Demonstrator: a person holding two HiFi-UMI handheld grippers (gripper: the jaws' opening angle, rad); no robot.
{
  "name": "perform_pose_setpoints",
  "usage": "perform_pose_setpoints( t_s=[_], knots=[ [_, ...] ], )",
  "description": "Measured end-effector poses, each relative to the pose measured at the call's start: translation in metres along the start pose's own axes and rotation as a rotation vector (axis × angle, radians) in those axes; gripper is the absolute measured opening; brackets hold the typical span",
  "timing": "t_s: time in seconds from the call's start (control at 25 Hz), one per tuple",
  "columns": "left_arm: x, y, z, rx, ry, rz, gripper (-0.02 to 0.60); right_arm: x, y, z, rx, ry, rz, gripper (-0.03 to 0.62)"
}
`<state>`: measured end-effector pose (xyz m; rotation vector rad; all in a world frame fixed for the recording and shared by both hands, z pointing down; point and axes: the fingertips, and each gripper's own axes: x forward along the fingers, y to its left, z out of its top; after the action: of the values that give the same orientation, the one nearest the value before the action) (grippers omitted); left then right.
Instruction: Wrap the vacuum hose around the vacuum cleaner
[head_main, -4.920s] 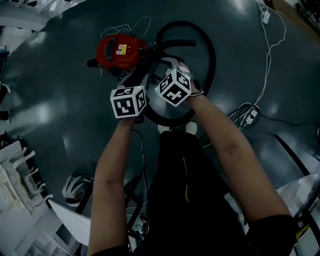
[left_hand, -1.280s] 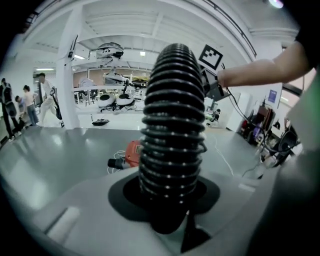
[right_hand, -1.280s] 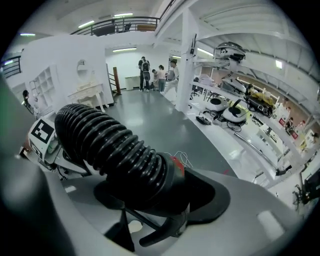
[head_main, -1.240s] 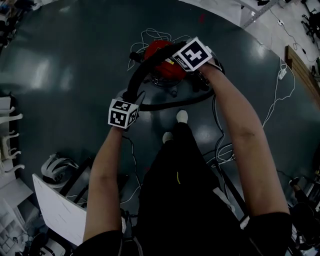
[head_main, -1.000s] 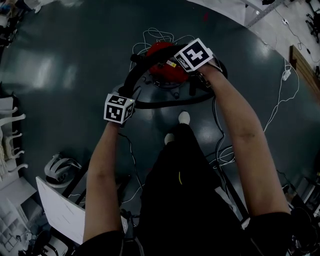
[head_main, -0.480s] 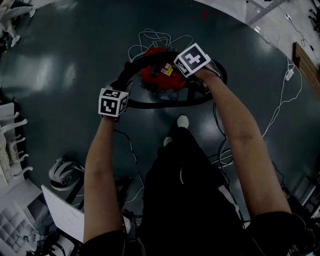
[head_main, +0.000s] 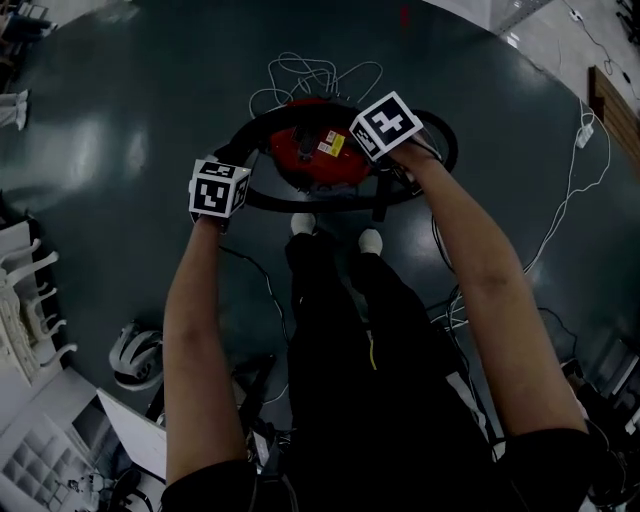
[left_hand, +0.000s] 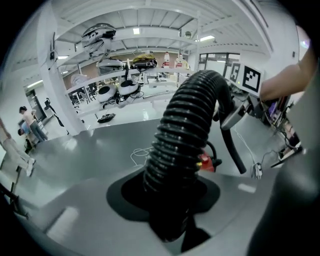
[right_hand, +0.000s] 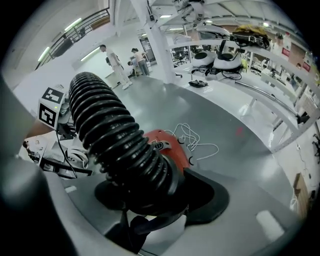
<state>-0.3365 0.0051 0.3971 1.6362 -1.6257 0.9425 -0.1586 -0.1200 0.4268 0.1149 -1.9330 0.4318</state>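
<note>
Surroundings: A coiled white cable (head_main: 312, 74) lies on the dark floor (head_main: 120, 130) just beyond the vacuum cleaner (head_main: 318, 155). A long white lead (head_main: 560, 190) trails over the floor well to the right. A white helmet-like item (head_main: 135, 352) sits low on the left, well apart from the work.
Background: The right gripper view shows two people (right_hand: 116, 64) standing far off. The left gripper view shows shelving (left_hand: 125, 65) loaded with equipment.
Obstructions: The person's shoes (head_main: 303, 224) stand just beside the near run of hose. The coiled white cable lies close behind the red body.
Vacuum cleaner: Red, rounded body with a yellow label on top, standing on the floor directly ahead of the shoes.
Vacuum hose (head_main: 262, 124): Black and ribbed. It arcs over the far side of the red body between the two grippers, and further black runs pass its right and near sides, so it nearly rings the body.
Left gripper (head_main: 228, 168): Jaws partly closed, clamped on the ribbed hose at the body's left.
Right gripper (head_main: 390, 150): Jaws wide, clamped on the hose where it thickens into a smooth cuff, at the body's right.
</note>
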Motion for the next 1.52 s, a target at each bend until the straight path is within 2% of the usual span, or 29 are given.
perform_pose_setpoints(
  t_s=[0.16,0.4,0.72,1.08,1.52],
  knots=[
    [0.026,0.016,0.002,0.039,0.026,-0.045,0.144,0.017,-0.008,0.001,0.043,0.016,-0.016,0.296],
    [0.059,0.044,0.01,0.078,0.056,-0.098,0.144,0.042,-0.009,0.007,0.174,0.034,-0.017,0.295],
    [0.098,0.077,0.017,0.154,0.125,-0.168,0.144,0.065,-0.009,0.021,0.268,0.068,-0.034,0.295],
    [0.125,0.113,0.014,0.19,0.163,-0.197,0.144,0.094,-0.004,0.043,0.322,0.081,-0.037,0.295],
    [0.156,0.134,0.014,0.231,0.176,-0.196,0.144,0.11,-0.012,0.053,0.398,0.06,-0.11,0.295]
  ],
)
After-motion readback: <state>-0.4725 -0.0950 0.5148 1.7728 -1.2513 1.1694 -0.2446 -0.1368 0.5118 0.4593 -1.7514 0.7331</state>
